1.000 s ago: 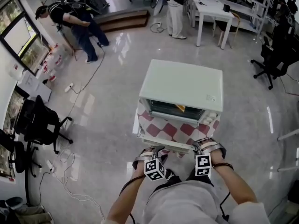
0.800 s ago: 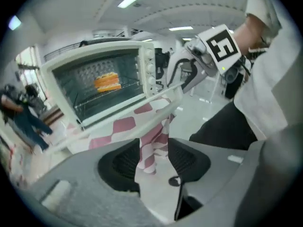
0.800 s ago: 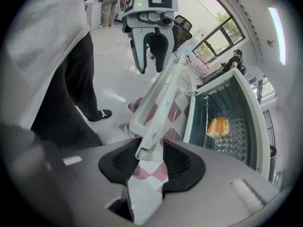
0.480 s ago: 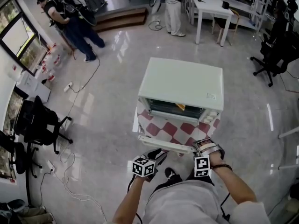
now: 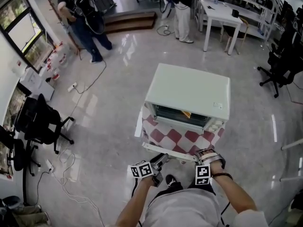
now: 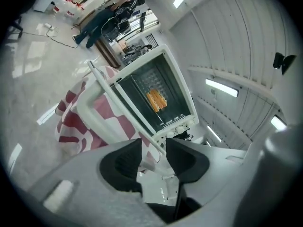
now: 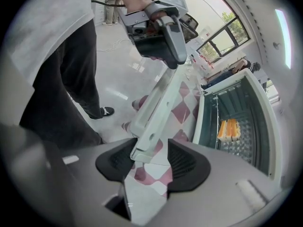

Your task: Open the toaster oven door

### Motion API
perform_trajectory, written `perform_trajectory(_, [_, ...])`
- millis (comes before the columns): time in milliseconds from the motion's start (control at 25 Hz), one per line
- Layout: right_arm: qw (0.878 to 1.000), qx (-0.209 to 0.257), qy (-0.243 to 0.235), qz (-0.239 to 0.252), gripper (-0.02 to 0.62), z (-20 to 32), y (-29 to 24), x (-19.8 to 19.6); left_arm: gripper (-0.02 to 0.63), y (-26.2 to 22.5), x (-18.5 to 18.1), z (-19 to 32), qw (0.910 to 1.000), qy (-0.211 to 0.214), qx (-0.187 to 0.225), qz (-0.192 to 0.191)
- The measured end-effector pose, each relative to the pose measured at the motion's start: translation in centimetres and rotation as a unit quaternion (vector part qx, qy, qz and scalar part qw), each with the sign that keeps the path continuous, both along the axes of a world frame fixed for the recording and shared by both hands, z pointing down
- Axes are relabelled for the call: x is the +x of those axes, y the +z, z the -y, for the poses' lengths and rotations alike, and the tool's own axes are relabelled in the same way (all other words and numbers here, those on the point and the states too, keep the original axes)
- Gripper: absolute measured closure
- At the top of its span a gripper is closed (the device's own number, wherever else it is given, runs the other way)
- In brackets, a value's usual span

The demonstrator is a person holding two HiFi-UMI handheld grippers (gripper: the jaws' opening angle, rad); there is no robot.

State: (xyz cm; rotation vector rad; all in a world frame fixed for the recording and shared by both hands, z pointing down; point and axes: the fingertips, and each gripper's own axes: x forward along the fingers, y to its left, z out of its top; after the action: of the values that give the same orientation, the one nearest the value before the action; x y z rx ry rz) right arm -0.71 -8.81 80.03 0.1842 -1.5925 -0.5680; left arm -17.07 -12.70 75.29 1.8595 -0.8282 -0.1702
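Note:
The white toaster oven [image 5: 189,91] stands on a red-and-white checked cloth [image 5: 154,122]. Its glass door hangs open toward me, and toast [image 6: 156,100] lies on the rack inside. My left gripper [image 5: 160,161] is at the left end of the door's white handle bar [image 5: 170,152]. In the left gripper view, the bar [image 6: 118,103] runs into the gap of that gripper [image 6: 154,150], whose jaws have just closed a little without pressing. My right gripper [image 5: 204,154] is at the bar's right end. In the right gripper view, the bar's end [image 7: 144,145] sits loose between its jaws [image 7: 150,157], which have just been opening.
Two people stand at the back, one at the left [image 5: 85,18] and one in the middle [image 5: 182,13]. A white table [image 5: 222,15] is at the back right. Black office chairs stand at left [image 5: 40,124] and right [image 5: 284,51]. Cables [image 5: 66,174] trail on the glossy floor.
The left gripper has rolled about its own axis and shifted slightly left at the handle. The right gripper has sunk a little. The door stays open. The person at back left has walked on.

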Motion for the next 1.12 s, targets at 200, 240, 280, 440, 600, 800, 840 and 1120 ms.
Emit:
perform_trajectory(200, [1.000,-0.007,0.002,-0.007,0.380,-0.5,0.6,0.2,0.472,0.8,0.5,0.1,0.9980,-0.031,-0.032,-0.045])
perform_trajectory(240, [1.000,-0.007,0.004,-0.009,0.377,-0.5,0.8,0.4,0.493,1.2,0.6,0.3,0.9972,-0.039,-0.037,-0.051])
perform_trajectory(280, [1.000,-0.006,0.005,-0.009,0.376,-0.4,1.0,0.4,0.501,1.5,0.5,0.5,0.9965,-0.046,-0.041,-0.055])
perform_trajectory(440, [1.000,-0.010,0.007,-0.012,0.356,-0.4,2.3,0.0,0.522,2.9,-0.4,0.9,0.9941,-0.072,-0.058,-0.057])
perform_trajectory(600, [0.999,0.005,0.004,-0.032,0.347,-0.4,2.6,-0.2,0.535,3.3,-0.5,1.0,0.9916,-0.083,-0.064,-0.077])
perform_trajectory(800, [0.999,0.003,0.012,-0.042,0.337,-1.2,3.9,0.2,0.545,4.8,-0.5,0.6,0.9871,-0.100,-0.073,-0.102])
perform_trajectory(840, [0.999,0.000,0.011,-0.041,0.334,-1.0,4.3,0.1,0.546,5.1,-0.6,0.7,0.9864,-0.104,-0.074,-0.103])
perform_trajectory(1120, [0.999,-0.008,0.038,-0.037,0.324,-1.4,5.7,-0.1,0.545,7.3,-0.6,0.6,0.9841,-0.117,-0.086,-0.102])
